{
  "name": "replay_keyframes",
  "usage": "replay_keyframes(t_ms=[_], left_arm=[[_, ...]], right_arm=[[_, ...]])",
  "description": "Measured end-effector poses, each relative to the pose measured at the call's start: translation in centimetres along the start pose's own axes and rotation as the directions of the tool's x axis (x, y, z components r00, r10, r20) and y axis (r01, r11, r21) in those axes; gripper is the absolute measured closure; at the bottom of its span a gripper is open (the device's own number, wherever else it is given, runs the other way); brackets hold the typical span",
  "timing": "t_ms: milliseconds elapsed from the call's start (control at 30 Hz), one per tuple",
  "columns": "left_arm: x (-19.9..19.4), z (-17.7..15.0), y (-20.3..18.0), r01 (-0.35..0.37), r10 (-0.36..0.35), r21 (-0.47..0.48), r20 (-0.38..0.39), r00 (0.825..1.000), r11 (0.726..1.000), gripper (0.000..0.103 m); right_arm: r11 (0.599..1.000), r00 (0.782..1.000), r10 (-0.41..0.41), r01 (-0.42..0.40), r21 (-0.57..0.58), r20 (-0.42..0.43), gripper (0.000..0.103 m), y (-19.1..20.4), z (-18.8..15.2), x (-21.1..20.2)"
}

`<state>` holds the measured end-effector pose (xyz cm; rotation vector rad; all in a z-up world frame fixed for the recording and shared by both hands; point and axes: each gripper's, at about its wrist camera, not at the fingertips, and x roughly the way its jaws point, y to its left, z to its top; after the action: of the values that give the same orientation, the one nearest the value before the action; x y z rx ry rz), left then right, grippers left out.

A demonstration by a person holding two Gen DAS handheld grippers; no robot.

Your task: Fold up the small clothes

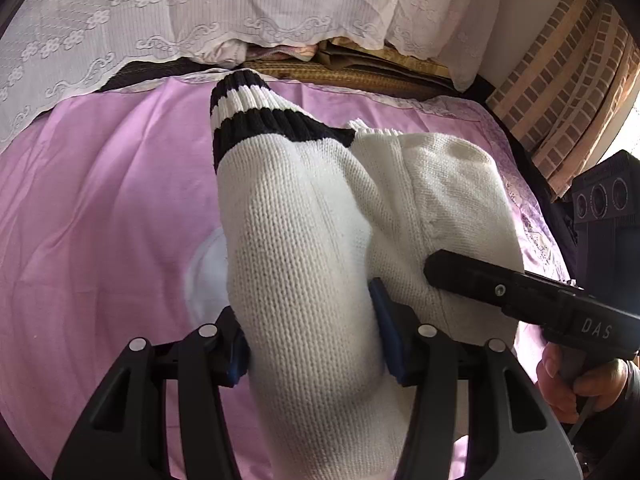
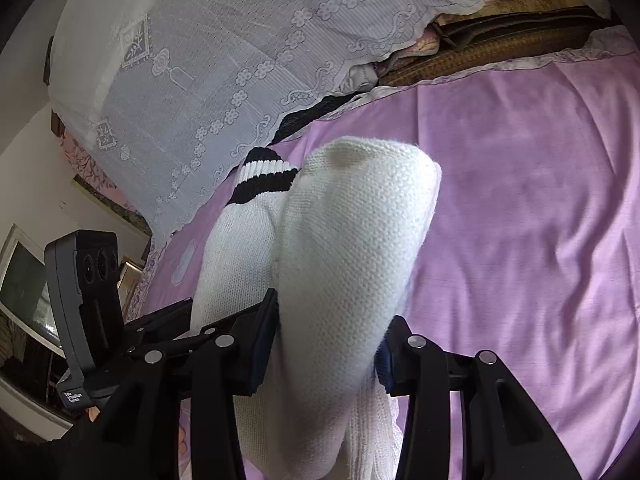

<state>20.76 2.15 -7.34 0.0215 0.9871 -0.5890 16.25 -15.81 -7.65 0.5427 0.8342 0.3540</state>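
Note:
A white knitted garment (image 1: 304, 240) with a black-and-white striped ribbed cuff (image 1: 256, 116) is held up over a pink bedsheet (image 1: 100, 200). My left gripper (image 1: 312, 340) is shut on its left part, blue pads pressing the knit. My right gripper (image 2: 328, 340) is shut on the right part of the same garment (image 2: 352, 240); the striped cuff (image 2: 264, 176) shows to its left. The right gripper's body (image 1: 520, 292) reaches in from the right in the left wrist view, and the left gripper's body (image 2: 88, 300) shows at the left in the right wrist view.
A white lace cover (image 1: 200, 12) lies across the far side of the bed, also in the right wrist view (image 2: 224, 60). A woven mat edge (image 1: 360, 72) shows behind the sheet (image 2: 540, 200). A brick-patterned wall (image 1: 560, 92) stands at right.

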Motion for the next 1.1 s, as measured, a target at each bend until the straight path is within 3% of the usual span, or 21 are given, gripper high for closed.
replay_keyframes(t_ms=[233,467,633,833,1067,1100], left_arm=[[-6.1,-0.7,8.5,-0.102,0.104,-0.037,0.046,0.994,0.994,0.052],[-7.4,3.8,15.6,-0.161,0.170,-0.099,0.096,0.981,0.982,0.052],[-4.6,8.1,19.9,-0.201,0.215,-0.143,0.087,0.973,0.969,0.052],[0.2,11.5,24.5,-0.233,0.246,-0.176,0.060,0.967,0.956,0.052],[5.9,11.5,28.6,-0.233,0.239,-0.222,0.003,0.971,0.947,0.052],[6.5,11.1,29.0,-0.236,0.241,-0.227,-0.007,0.971,0.945,0.048]], right_arm=[[0.994,0.994,0.104,-0.105,-0.035,-0.034,0.060,8.5,0.1,5.8],[0.984,0.985,0.152,-0.158,-0.077,-0.078,0.060,12.5,5.6,12.6],[0.980,0.980,0.172,-0.180,-0.079,-0.104,0.060,12.5,9.8,18.8],[0.978,0.973,0.196,-0.202,-0.042,-0.120,0.060,10.6,12.5,25.9],[0.987,0.977,0.155,-0.160,-0.021,-0.150,0.060,7.6,12.8,32.2],[0.990,0.979,0.136,-0.141,-0.019,-0.154,0.059,7.1,12.4,32.8]])
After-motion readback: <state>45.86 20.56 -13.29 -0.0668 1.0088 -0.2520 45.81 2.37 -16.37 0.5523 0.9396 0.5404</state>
